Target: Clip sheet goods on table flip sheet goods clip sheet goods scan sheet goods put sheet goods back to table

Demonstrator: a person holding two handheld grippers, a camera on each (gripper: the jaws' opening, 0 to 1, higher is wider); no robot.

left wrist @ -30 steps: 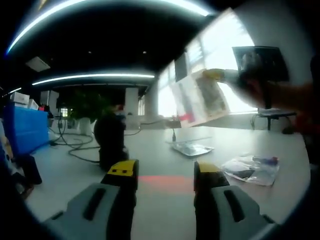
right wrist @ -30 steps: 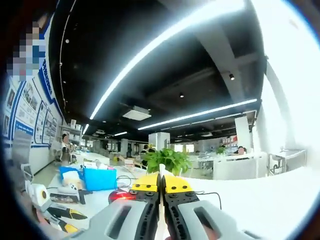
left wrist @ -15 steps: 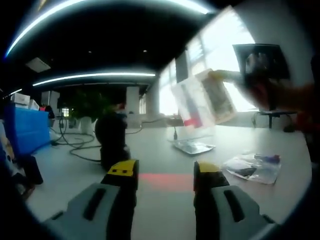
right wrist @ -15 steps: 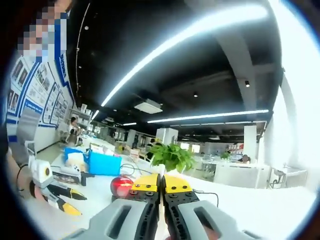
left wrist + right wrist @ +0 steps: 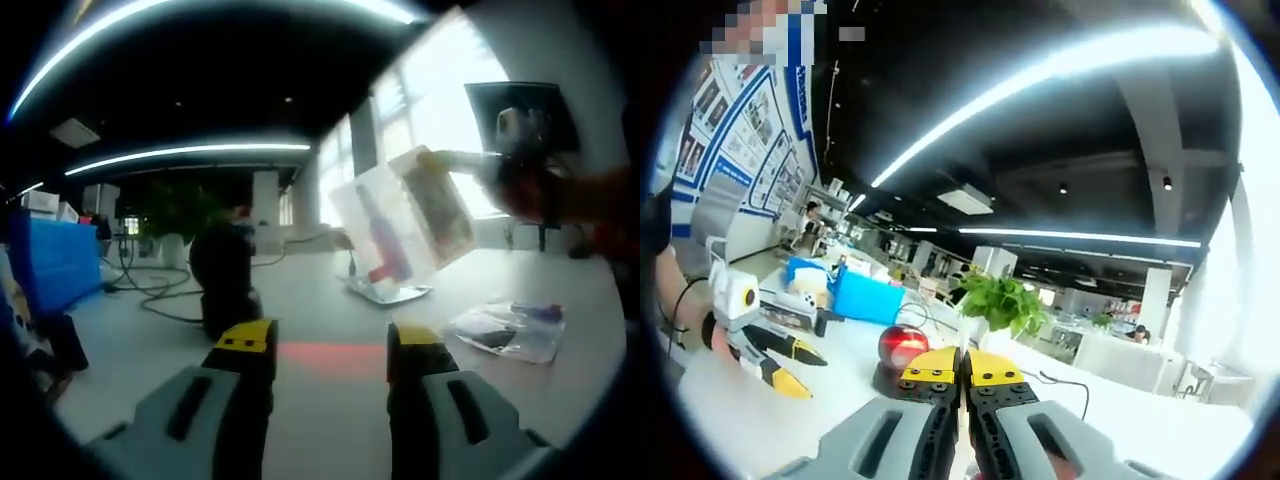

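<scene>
In the left gripper view, your left gripper [image 5: 328,352] stands wide apart, its yellow-tipped jaws holding nothing above the pale table [image 5: 330,310]. To their left sits a blue bin [image 5: 50,258], then a dark scanner [image 5: 224,280] on its stand, with cables trailing behind it. A red glow [image 5: 322,357] lies on the table between the jaws. Right of centre, the sheet goods [image 5: 405,225], a clear flat packet with a printed card and a red patch, hangs tilted in the air above the table, gripped at its upper edge by your right gripper [image 5: 440,160]. Beneath it a second flat packet [image 5: 385,292] lies on the table, and further right a crumpled clear bag [image 5: 508,332].

In the right gripper view, your right gripper [image 5: 962,365] is closed tight, a thin pale edge pinched between the jaws. The left gripper [image 5: 760,355] appears at left; the scanner's red dome [image 5: 902,345] and a potted plant [image 5: 1002,302] lie beyond.
</scene>
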